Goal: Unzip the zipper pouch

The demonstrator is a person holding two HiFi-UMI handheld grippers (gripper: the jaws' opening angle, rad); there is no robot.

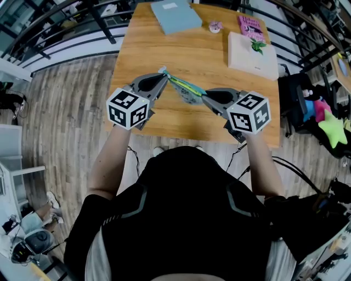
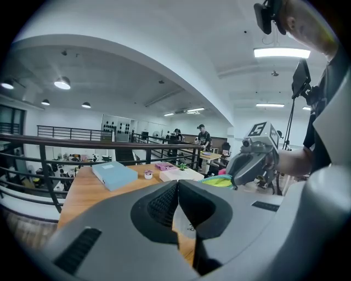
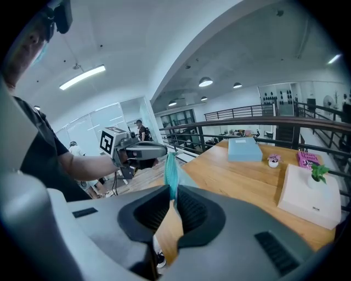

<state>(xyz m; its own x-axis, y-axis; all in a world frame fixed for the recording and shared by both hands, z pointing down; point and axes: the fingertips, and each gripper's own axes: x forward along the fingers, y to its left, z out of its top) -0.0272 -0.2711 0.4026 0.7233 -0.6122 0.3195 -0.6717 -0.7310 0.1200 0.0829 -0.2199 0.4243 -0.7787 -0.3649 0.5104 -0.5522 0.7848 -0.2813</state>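
Head view: the zipper pouch (image 1: pixel 184 88) hangs in the air above the near half of a wooden table (image 1: pixel 164 49), stretched as a narrow teal and yellow-green strip between the two tools. The left gripper (image 1: pixel 163 73) meets the pouch's far, upper-left end, and the right gripper (image 1: pixel 204 99) has the near, lower-right end; both marker cubes face the camera. Farther back on the table, well apart from the pouch, lie a light blue box (image 1: pixel 175 15), a small flower pot (image 1: pixel 215 26), a pink book (image 1: pixel 250 26) and a white box (image 1: pixel 253 54) with a green sprig on it. Left gripper view: the jaws are pressed tight together with no gap. The pouch's yellow-green side shows just to the right of their tips, running toward the other tool. Which part of the pouch is pinched is too small to tell. Right gripper view: the jaws are clamped on the pouch's teal edge, which rises upright from between the pads and leads straight up to the tip of the left tool – the two tips stand close, with only the pouch between them.
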